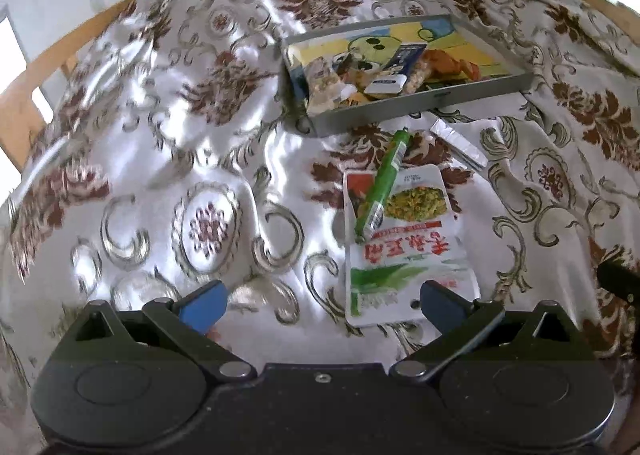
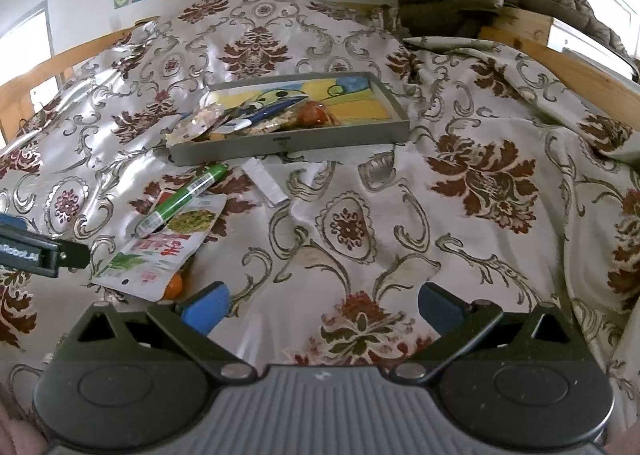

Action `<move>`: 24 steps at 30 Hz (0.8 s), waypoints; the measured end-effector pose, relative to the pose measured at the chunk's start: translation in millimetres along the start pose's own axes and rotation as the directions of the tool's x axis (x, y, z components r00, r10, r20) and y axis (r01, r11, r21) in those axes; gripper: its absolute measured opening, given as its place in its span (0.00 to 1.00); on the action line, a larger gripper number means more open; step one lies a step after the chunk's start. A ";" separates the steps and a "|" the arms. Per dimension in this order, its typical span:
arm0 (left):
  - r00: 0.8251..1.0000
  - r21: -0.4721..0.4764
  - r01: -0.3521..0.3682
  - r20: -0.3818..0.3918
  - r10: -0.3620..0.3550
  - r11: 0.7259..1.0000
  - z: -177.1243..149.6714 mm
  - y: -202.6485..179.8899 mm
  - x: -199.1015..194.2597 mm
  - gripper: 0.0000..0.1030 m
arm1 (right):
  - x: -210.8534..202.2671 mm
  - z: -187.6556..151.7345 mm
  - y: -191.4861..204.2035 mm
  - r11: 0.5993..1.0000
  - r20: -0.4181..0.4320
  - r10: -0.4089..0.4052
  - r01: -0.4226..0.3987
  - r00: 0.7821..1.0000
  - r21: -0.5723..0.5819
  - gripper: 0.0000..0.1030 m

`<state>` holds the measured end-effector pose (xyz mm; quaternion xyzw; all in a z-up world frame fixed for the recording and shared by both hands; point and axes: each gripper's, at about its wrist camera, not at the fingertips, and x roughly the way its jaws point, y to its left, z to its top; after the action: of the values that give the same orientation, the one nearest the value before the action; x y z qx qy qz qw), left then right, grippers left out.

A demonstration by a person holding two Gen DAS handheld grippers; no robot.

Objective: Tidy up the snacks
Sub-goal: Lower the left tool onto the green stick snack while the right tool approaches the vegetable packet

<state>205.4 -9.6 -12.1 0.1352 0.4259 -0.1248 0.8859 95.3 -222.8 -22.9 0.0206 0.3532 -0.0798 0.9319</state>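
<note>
Both tongs [image 1: 320, 305] [image 2: 320, 305] gape empty; one green stick [image 1: 380, 183] crosses one pouch [image 1: 404, 247]

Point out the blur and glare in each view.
Left wrist: motion blur smears the cloth at left, glare on its sheen; green stick stays sharp. Right wrist: mostly sharp, glare on the cloth at left, blown-out windows, fisheye bending at the edges.
</note>
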 end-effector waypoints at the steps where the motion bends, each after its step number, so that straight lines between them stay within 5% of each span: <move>1: 1.000 0.017 -0.006 0.009 0.006 1.000 2.2 -0.5 1.1 0.99 | 0.8 1.2 1.5 1.000 0.000 0.003 -0.003 1.000 -0.008 1.00; 14: 1.000 -0.031 0.009 0.021 -0.008 0.999 6.1 17.7 19.2 0.99 | 10.4 11.7 14.9 0.992 -0.021 0.098 -0.099 0.995 -0.075 1.00; 24: 0.999 0.044 -0.008 0.036 0.006 0.999 17.9 11.3 37.1 0.99 | 34.3 21.6 35.0 0.957 -0.056 0.210 -0.217 0.976 -0.195 1.00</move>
<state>244.6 -9.2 -29.1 0.1538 0.4064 -0.1335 0.8907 140.5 -195.0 -30.1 -0.0339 0.3715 0.0574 0.9260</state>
